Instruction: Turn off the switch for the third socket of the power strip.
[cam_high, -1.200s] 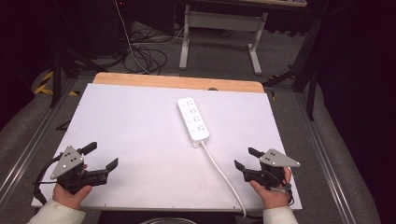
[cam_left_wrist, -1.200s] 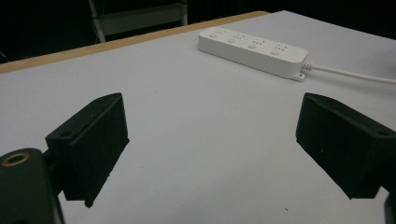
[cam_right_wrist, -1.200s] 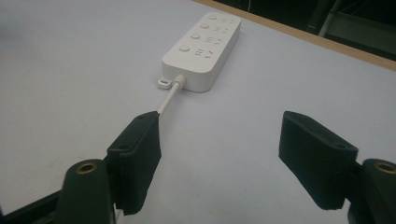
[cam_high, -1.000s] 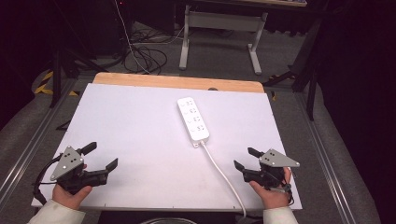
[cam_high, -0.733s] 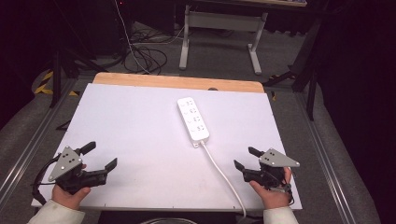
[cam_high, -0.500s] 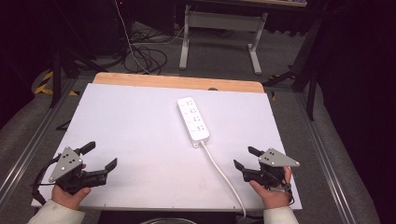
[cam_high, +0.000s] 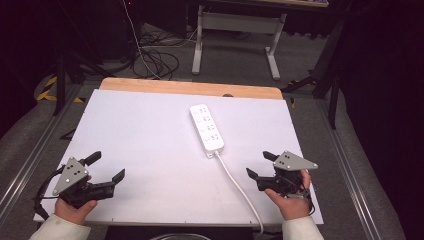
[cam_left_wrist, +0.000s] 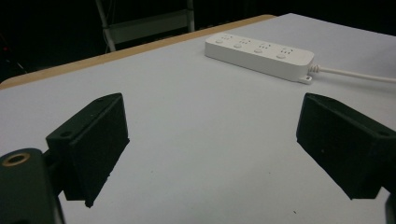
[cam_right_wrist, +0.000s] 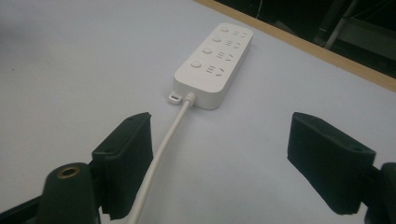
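Power strip (cam_high: 207, 128) lies mid-table (cam_high: 150, 130), apart from both grippers. Left gripper (cam_high: 107, 167) jaws wide, empty. Right gripper (cam_high: 256, 165) jaws just opening, empty; its view shows the cord (cam_right_wrist: 163, 144) beside one jaw.

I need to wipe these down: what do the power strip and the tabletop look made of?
Power strip: likely hard white plastic, smooth with a soft sheen and moulded edges. Tabletop: matte white sheet, perhaps laminate or board, over a wood-coloured edge at the far side.

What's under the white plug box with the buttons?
The power strip lies flat on the white table, and its cord runs toward the person. Its underside is covered, so anything below it cannot be seen.
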